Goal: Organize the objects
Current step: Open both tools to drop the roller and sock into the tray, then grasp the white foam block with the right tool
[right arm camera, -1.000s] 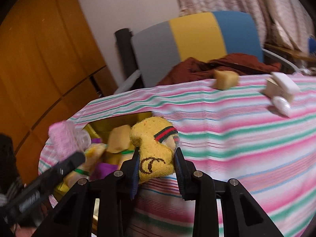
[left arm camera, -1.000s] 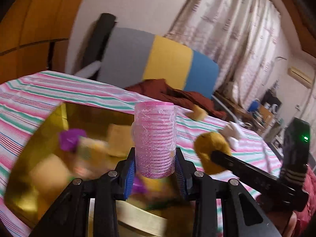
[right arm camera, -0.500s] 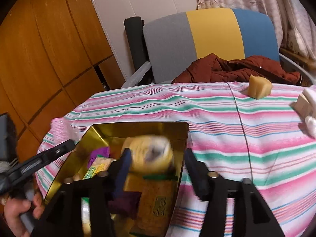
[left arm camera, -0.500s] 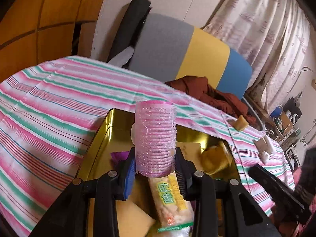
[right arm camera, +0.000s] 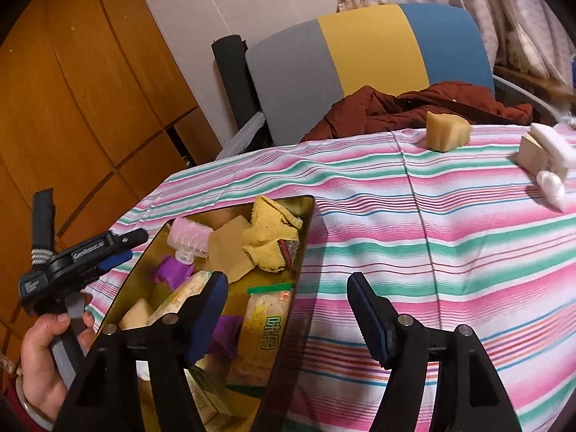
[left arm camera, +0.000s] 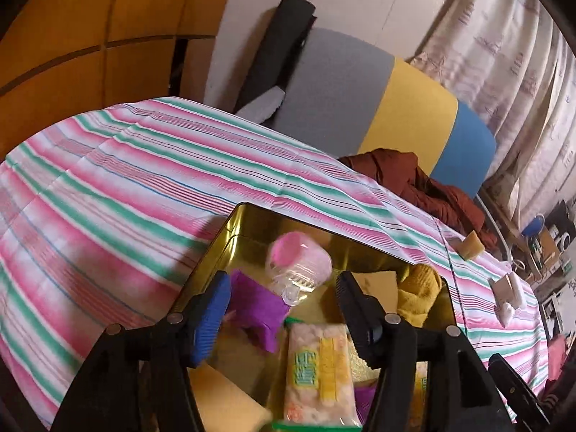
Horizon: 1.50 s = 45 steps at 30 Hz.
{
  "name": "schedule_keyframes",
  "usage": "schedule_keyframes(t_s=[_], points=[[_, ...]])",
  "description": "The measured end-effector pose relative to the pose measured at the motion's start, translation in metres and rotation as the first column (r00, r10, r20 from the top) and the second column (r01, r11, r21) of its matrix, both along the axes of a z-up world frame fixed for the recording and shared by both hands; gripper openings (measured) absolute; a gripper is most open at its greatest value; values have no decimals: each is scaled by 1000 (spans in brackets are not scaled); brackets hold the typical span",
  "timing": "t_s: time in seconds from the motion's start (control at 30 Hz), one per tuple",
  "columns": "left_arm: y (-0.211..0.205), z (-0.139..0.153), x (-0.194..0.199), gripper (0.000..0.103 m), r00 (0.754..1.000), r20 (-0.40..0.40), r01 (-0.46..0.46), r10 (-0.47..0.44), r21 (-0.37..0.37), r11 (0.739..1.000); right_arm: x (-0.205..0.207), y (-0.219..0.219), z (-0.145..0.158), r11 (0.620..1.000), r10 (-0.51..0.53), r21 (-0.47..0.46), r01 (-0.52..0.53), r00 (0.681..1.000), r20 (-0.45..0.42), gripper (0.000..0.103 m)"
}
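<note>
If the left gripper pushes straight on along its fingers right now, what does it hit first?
Most likely the pink hair roller, lying loose in the gold tin just beyond the left gripper, whose jaws have just been opening with nothing pressed between them. Depth is unclear; the purple piece below could come first.

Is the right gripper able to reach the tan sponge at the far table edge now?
Probably yes: the right gripper is open and empty, and only bare striped cloth lies before the sponge.
</note>
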<state>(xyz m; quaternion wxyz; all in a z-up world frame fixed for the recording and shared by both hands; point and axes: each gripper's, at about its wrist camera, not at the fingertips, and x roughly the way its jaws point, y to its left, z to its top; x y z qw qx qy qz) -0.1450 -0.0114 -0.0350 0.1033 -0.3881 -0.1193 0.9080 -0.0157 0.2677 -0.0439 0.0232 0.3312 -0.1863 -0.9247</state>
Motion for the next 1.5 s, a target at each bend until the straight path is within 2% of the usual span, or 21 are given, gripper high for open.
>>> schedule_keyframes(t_s=[0.2, 0.4, 0.6, 0.93, 1.1, 1.33, 1.5], points=[[11, 7, 35, 62, 999, -52, -5, 5, 1, 1000, 7, 8, -4, 1000, -13, -19, 13, 1000, 10, 71], [38, 8, 66, 62, 994, -76, 80, -80, -6, 997, 18, 19, -7, 999, -39, -26, 40, 999, 14, 73], [73, 7, 93, 62, 977, -92, 191, -191, -5, 982, 29, 36, -7, 996, -83, -29, 83, 996, 15, 74], [139, 6, 130, 62, 925, -74, 373, -373, -12, 928, 53, 79, -18, 984, -177, -18, 178, 983, 49, 76], [167, 1, 143, 62, 900, -50, 433, -434, -21, 901, 65, 103, -28, 975, -221, -2, 222, 972, 72, 76], [212, -10, 160, 62, 848, -12, 528, -529, -43, 848, 82, 146, -42, 955, -296, 14, 296, 950, 102, 76], [233, -21, 165, 62, 833, 22, 554, -554, -61, 830, 84, 183, -46, 942, -336, 56, 332, 936, 106, 76]])
